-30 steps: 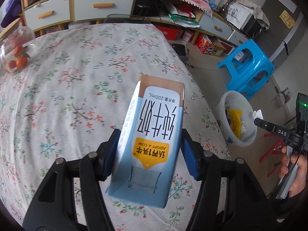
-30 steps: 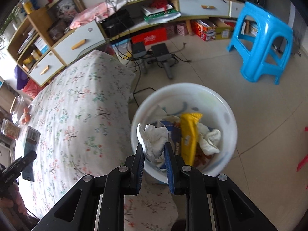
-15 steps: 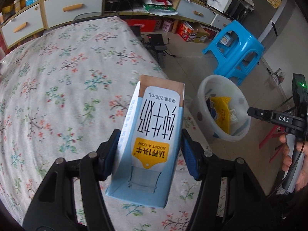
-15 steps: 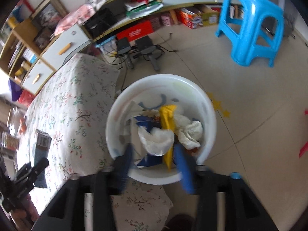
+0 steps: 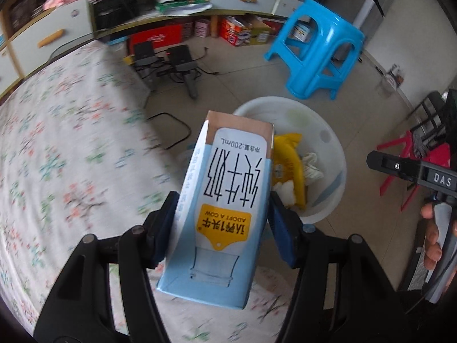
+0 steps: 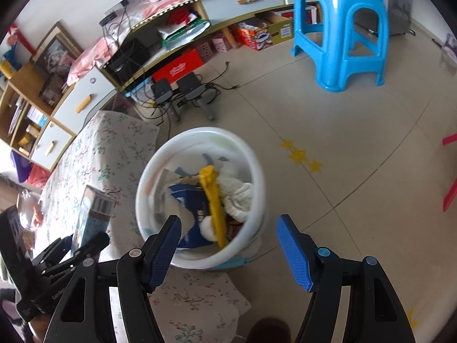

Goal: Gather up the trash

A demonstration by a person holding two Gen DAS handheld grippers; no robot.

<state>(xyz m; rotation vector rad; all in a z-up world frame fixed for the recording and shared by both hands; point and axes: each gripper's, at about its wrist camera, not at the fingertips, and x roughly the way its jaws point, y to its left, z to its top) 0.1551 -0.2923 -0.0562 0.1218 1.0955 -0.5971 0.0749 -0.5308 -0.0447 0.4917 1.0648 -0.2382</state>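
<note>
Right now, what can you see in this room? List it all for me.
milk carton: one, pale blue and white, clamped in the left gripper
trash bin: one, white, on the floor beside the table
yellow wrapper: one, yellow, inside the bin
crumpled tissues: a few, white, inside the bin
table: one, floral cloth
stool: one, blue, on the floor
cabinet: one, grey drawers, along the wall
left gripper: one, black with blue pads, shut on the carton
right gripper: one, same colours, open and empty over the bin
</note>
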